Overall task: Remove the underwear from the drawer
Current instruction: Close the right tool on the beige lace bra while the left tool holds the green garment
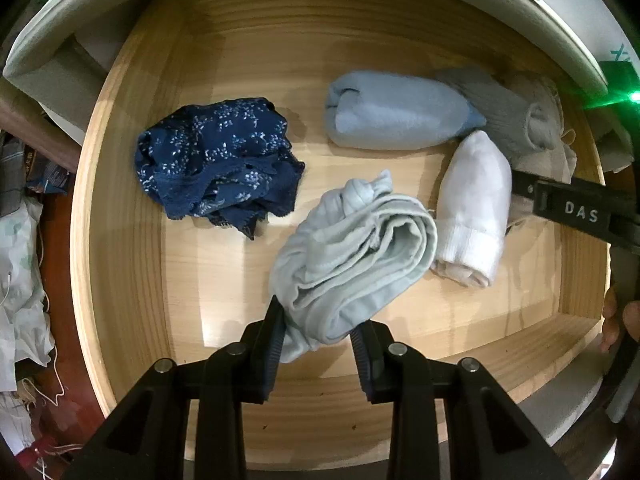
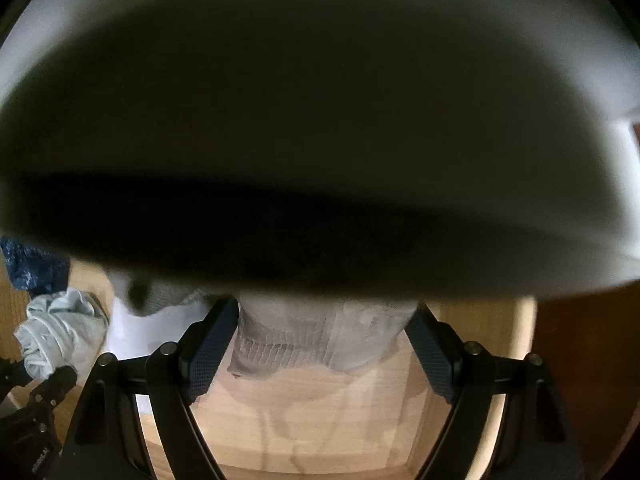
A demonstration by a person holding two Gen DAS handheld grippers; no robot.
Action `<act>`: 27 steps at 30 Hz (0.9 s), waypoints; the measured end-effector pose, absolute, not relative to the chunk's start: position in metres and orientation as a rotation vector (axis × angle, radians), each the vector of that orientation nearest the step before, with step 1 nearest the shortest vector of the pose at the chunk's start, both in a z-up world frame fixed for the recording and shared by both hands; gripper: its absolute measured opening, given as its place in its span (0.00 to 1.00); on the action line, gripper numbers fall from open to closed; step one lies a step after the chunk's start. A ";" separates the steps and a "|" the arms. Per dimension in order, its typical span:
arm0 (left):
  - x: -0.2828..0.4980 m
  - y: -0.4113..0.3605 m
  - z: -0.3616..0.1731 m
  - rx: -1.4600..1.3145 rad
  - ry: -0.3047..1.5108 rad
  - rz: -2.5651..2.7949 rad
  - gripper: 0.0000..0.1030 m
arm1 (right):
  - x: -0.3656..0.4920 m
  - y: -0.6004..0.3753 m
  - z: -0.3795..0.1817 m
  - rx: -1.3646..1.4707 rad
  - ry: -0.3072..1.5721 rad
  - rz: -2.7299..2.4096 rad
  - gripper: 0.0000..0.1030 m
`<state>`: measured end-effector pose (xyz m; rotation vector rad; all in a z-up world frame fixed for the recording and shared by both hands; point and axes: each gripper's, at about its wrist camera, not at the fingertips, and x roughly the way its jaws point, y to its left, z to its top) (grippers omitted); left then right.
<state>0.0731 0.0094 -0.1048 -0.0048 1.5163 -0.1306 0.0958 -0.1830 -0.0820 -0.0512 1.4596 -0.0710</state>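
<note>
Left gripper [image 1: 316, 336] pinches pale green underwear [image 1: 352, 256] at six o'clock in the wooden drawer [image 1: 120, 200]; right gripper [image 2: 324, 344], spread wide, straddles a grey bundle [image 2: 320, 340] unclamped. Lifting out likely follows.

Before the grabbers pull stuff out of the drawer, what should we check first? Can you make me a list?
1. Left gripper shut on the pale green garment: ok.
2. Green garment free of the white rolled sock: cannot tell, they lie very close.
3. Right gripper open around the beige knitted cloth: ok, pads not pressing yet.
4. Room above the right gripper: not ok, a dark overhang hangs close.
5. Navy patterned underwear out of the wooden drawer: not ok, it lies inside.
</note>
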 end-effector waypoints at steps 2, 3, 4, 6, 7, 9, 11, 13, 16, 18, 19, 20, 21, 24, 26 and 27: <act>0.072 0.009 -0.103 -0.007 1.514 -0.128 0.31 | 0.097 -0.183 -0.082 -0.039 1.468 -0.060 0.70; 0.073 0.012 -0.102 -0.009 1.514 -0.127 0.31 | 0.098 -0.183 -0.082 -0.039 1.467 -0.059 0.69; 0.071 0.013 -0.102 -0.013 1.514 -0.127 0.31 | 0.098 -0.183 -0.081 -0.036 1.469 -0.056 0.66; 0.077 0.009 -0.101 -0.023 1.515 -0.126 0.31 | 0.099 -0.184 -0.081 -0.018 1.472 -0.057 0.61; 0.077 0.010 -0.101 -0.027 1.516 -0.126 0.31 | 0.098 -0.186 -0.081 0.002 1.476 -0.053 0.58; 0.078 0.011 -0.100 -0.028 1.514 -0.126 0.31 | 0.098 -0.189 -0.080 0.019 1.488 -0.047 0.56; 0.078 0.010 -0.099 -0.026 1.513 -0.125 0.31 | 0.095 -0.192 -0.079 0.021 1.508 -0.037 0.53; 0.078 0.010 -0.100 -0.025 1.511 -0.124 0.31 | 0.092 -0.190 -0.078 0.013 1.528 -0.028 0.52; 0.078 0.009 -0.100 -0.023 1.508 -0.122 0.31 | 0.088 -0.189 -0.078 0.007 1.554 -0.018 0.51; 0.078 0.009 -0.100 -0.022 1.507 -0.121 0.31 | 0.087 -0.190 -0.077 -0.002 1.575 -0.006 0.51; 0.077 0.009 -0.100 -0.022 1.506 -0.121 0.31 | 0.085 -0.189 -0.078 -0.006 1.588 0.003 0.51; 0.077 0.008 -0.100 -0.021 1.505 -0.120 0.31 | 0.082 -0.188 -0.078 -0.006 1.603 0.014 0.51; 0.077 0.008 -0.100 -0.020 1.504 -0.120 0.31 | 0.080 -0.187 -0.078 -0.009 1.616 0.025 0.51; 0.077 0.008 -0.101 -0.020 1.503 -0.120 0.32 | 0.072 -0.184 -0.078 -0.026 1.651 0.052 0.51; 0.077 0.008 -0.101 -0.019 1.502 -0.121 0.32 | 0.065 -0.183 -0.079 -0.025 1.677 0.067 0.51; 0.077 0.008 -0.101 -0.019 1.502 -0.121 0.32 | 0.064 -0.182 -0.080 -0.026 1.690 0.075 0.51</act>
